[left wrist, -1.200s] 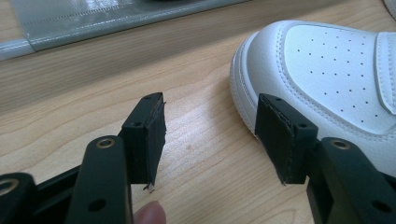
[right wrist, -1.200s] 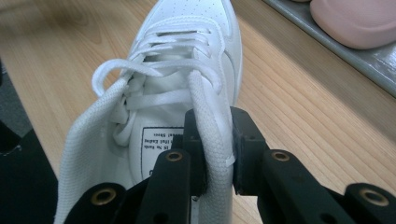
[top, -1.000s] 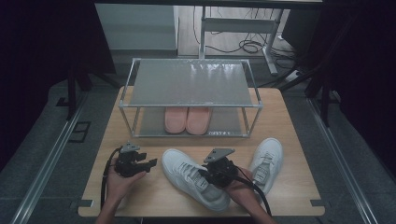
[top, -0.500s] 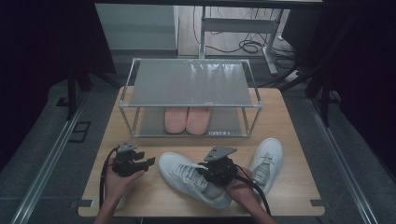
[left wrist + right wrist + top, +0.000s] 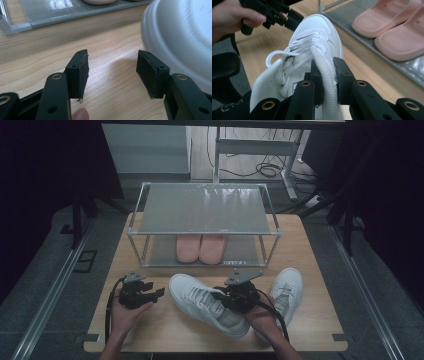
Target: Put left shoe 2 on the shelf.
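A light wooden table sits on grey floor in a dark room. The right gripper fingers clamp the white sneaker collar at lower centre; the left gripper fingers gape empty.

No word, brand, number or sign can be read on anything here. A small pale mark sits on the near edge of the grey lower shelf of the metal-framed shoe rack, right of the pink slippers, but it is too small to make out.
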A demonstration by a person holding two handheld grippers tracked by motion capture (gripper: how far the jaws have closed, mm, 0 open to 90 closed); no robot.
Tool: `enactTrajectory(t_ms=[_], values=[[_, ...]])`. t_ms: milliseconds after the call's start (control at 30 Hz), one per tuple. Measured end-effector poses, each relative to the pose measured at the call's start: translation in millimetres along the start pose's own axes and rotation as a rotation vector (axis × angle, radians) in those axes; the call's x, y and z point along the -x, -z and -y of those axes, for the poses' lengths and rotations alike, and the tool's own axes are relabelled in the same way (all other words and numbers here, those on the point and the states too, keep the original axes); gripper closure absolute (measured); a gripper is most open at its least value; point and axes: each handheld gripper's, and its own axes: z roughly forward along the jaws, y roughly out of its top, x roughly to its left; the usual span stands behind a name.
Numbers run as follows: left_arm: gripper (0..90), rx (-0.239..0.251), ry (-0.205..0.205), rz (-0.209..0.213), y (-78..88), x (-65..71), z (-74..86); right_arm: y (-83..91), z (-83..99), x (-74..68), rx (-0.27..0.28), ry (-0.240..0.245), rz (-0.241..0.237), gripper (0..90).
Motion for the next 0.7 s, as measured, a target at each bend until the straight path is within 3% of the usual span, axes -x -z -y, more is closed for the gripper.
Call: enactTrajectory(t_ms=[700], values=[[43.4,-0.003,0.001,0.003,-0.1,-1.2,0.2,22.0,-27.1,23.6,0.096,-0.025,0.016,79.9]])
